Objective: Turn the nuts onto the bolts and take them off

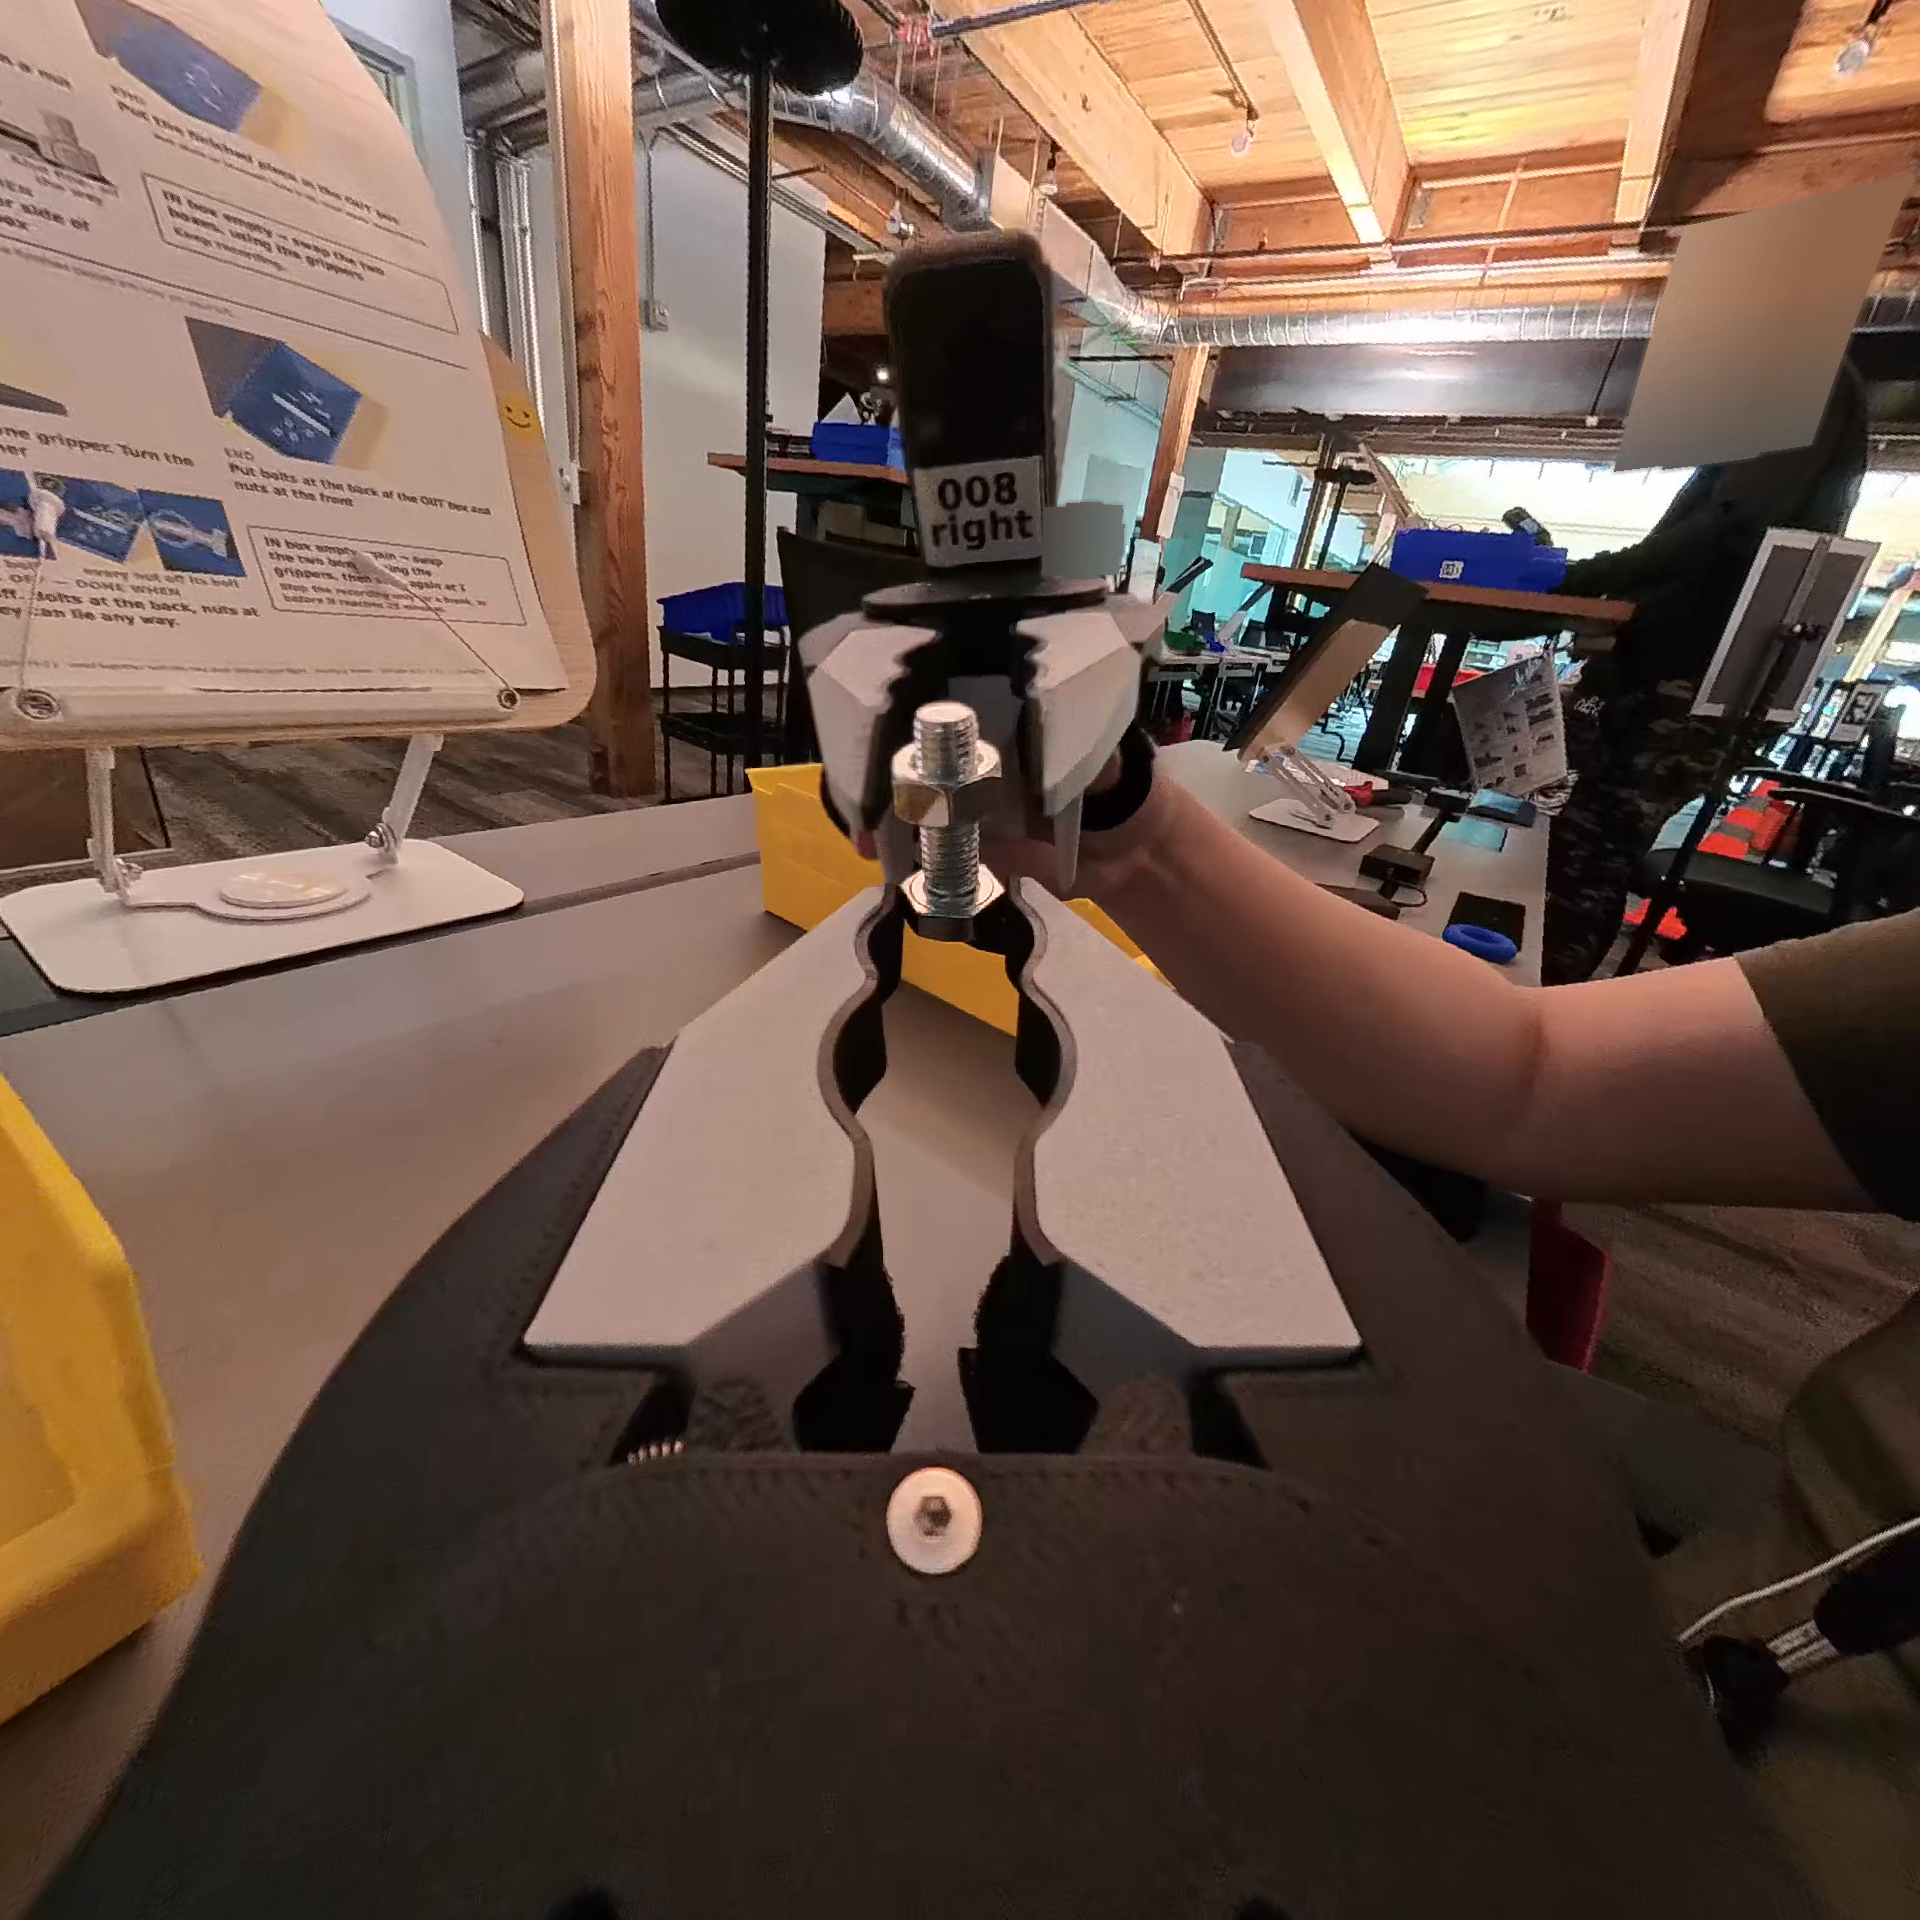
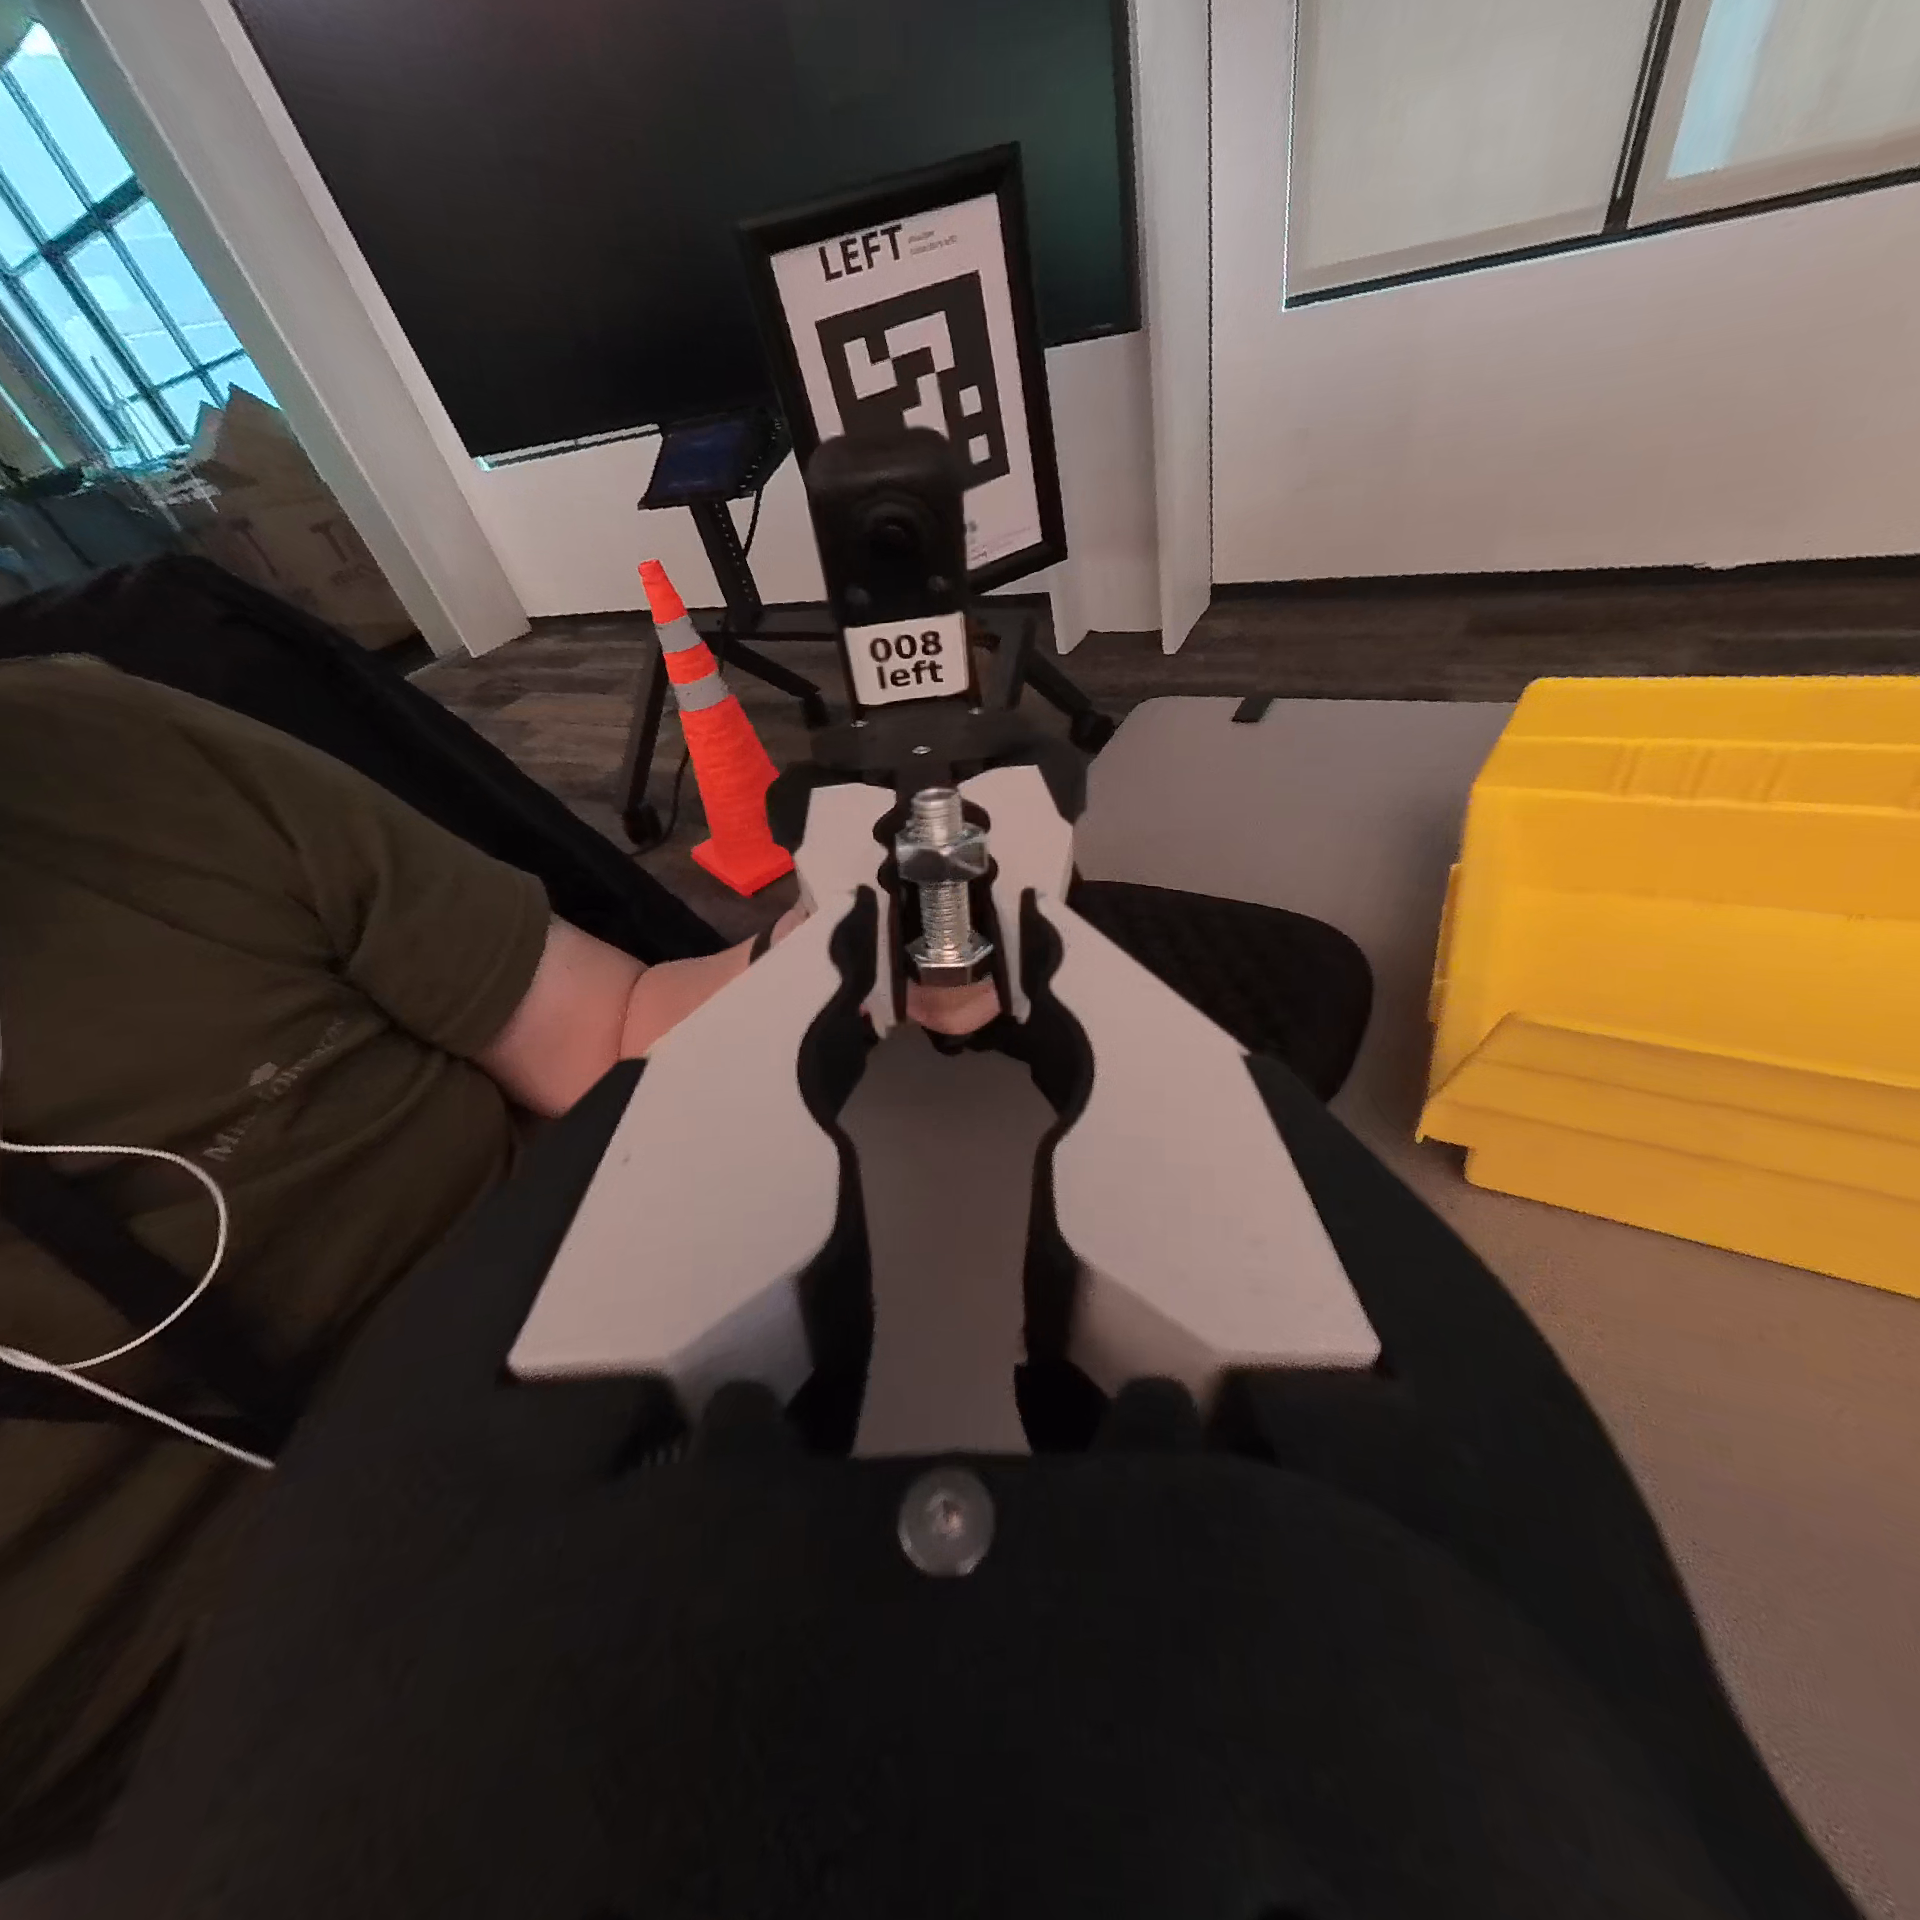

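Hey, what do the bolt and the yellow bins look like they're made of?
The bolt looks like bright plated steel: silvery, shiny, with crisp threads. Its nut matches. The yellow bins look like moulded plastic: uniform colour, smooth, slightly glossy walls.

Bright, even indoor light, probably from overhead fixtures. Strong fisheye bending at edges. Slight motion blur beyond the fingertips (image 1: 1023, 904); soft shadows between them, little glare.

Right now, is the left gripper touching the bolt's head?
Touching. In the left wrist view the left gripper clamps the bolt's hex head at its tips.
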{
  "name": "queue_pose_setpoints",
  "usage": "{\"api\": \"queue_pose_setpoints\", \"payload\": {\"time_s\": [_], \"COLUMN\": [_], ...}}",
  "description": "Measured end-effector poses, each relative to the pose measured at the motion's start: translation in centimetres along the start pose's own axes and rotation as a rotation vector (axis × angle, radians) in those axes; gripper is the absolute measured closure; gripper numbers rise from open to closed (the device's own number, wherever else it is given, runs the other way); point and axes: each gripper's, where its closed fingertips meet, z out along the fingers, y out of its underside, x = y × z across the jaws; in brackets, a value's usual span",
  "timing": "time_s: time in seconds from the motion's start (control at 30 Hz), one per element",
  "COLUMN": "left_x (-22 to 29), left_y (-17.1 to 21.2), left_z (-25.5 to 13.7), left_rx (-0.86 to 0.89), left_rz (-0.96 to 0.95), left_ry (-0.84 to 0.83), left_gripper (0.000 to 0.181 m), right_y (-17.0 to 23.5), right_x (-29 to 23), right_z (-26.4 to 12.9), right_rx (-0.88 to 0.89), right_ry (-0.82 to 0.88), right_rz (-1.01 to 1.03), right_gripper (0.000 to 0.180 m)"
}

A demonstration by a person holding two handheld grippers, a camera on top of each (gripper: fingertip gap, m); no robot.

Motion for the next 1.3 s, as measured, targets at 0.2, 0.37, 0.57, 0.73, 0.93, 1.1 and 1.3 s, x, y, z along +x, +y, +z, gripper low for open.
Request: {"api": "queue_pose_setpoints", "payload": {"time_s": [0.2,0.37,0.57,0.73,0.93,1.1,1.3], "left_x": [0.2,0.5,0.1,0.9,1.3,1.0,1.2], "left_y": [0.7,0.4,-1.8,-1.7,-2.4,-2.9,-2.8], "left_z": [0.3,0.3,-1.1,-1.1,-1.1,-1.2,-1.1], "left_rx": [-0.05,-0.027,0.065,0.05,0.095,0.126,0.131], "left_rz": [0.042,0.055,0.048,0.129,0.151,0.12,0.089], "left_ry": [-0.021,0.001,-0.009,-0.011,-0.032,-0.044,-0.008], "left_gripper": [0.163,0.163,0.142,0.165,0.165,0.165,0.165], "right_y": [1.1,0.9,1.1,1.8,1.1,1.2,1.2], "right_x": [-0.3,-0.5,0.1,-0.8,-1.3,-1.2,-0.9], "right_z": [0.6,0.6,0.6,1.2,1.2,1.4,1.3], "right_rx": [-0.048,-0.035,-0.072,-0.145,-0.108,-0.115,-0.139], "right_ry": [-0.029,-0.036,0.046,0.044,0.029,0.038,0.074], "right_rz": [-0.012,-0.041,-0.145,-0.239,-0.211,-0.206,-0.254], "right_gripper": [0.172,0.172,0.172,0.172,0.17,0.165,0.172]}}
